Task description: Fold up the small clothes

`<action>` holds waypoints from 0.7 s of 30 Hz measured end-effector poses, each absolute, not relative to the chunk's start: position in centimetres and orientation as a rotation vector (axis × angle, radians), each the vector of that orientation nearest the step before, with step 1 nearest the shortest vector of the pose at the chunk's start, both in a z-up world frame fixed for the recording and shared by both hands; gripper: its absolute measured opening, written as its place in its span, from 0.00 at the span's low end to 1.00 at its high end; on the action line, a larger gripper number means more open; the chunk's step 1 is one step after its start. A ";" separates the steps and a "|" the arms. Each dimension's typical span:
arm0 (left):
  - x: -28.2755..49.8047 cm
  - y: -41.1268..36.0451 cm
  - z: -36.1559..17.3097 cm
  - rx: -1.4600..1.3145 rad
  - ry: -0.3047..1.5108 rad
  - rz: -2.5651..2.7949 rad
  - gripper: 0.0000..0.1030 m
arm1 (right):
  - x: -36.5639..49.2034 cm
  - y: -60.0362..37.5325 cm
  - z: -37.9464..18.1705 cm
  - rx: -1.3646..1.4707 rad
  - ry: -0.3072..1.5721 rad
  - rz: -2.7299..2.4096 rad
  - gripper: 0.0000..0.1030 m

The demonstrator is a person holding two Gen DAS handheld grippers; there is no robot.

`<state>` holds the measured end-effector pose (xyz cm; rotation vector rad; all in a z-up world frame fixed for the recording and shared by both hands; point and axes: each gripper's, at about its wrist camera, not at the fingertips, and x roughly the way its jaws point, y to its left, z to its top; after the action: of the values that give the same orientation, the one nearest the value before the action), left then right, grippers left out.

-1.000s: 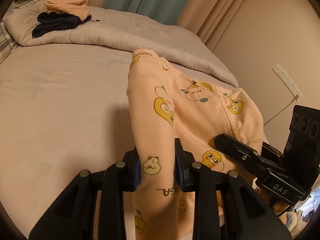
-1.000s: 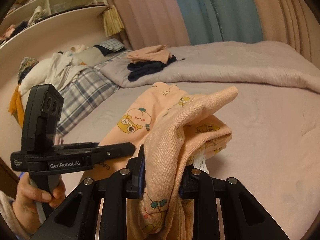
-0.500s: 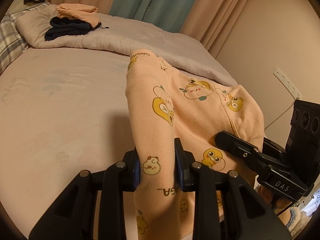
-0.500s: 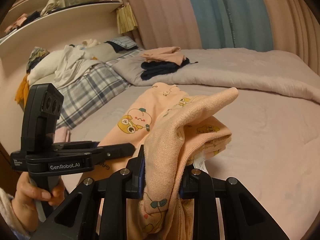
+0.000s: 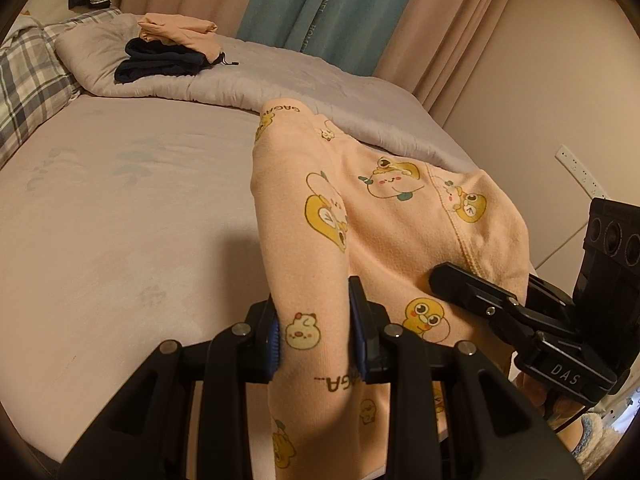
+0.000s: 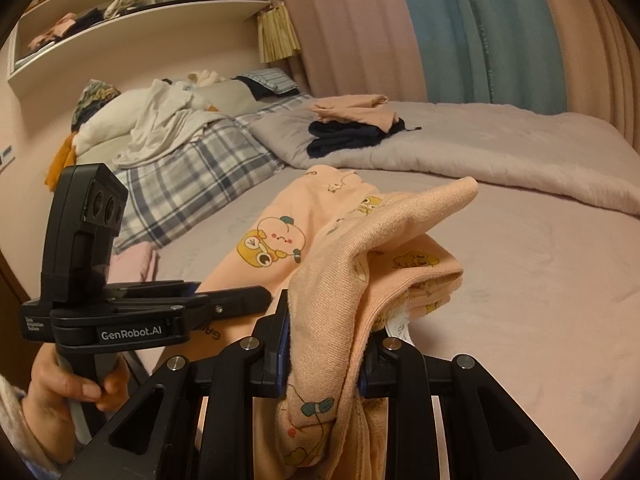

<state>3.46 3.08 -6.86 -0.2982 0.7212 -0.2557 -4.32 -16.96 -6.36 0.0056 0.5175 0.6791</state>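
Left gripper [image 5: 316,334] pinches a fold of the peach cartoon-print fleece garment [image 5: 384,216] at lower centre; right gripper [image 6: 322,344] clamps a bunched edge likewise. Cloth hangs between them over the pale pink bed [image 5: 120,208], probably held taut for folding.

We see a small peach garment [image 5: 392,216] printed with cartoon ducks and animals, bunched and lifted above the bed [image 5: 120,208]. Its far end drapes down onto the mattress, one fold sticking out sideways [image 6: 440,200].
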 end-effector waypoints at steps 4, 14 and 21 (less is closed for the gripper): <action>2.9 2.9 -6.6 -0.294 0.710 -0.255 0.27 | -4.7 -17.2 -6.2 -0.003 0.503 0.684 0.26; 1.8 3.5 -5.8 -0.286 0.668 -0.252 0.27 | -5.1 -17.6 -5.7 -0.009 0.469 0.703 0.26; 1.5 4.1 -5.9 -0.297 0.658 -0.252 0.27 | -4.8 -17.0 -5.8 -0.027 0.465 0.710 0.26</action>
<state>1.53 4.13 -5.90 -0.2972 0.6581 -0.2525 -4.85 -17.03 -5.77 -0.0272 0.4654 0.7096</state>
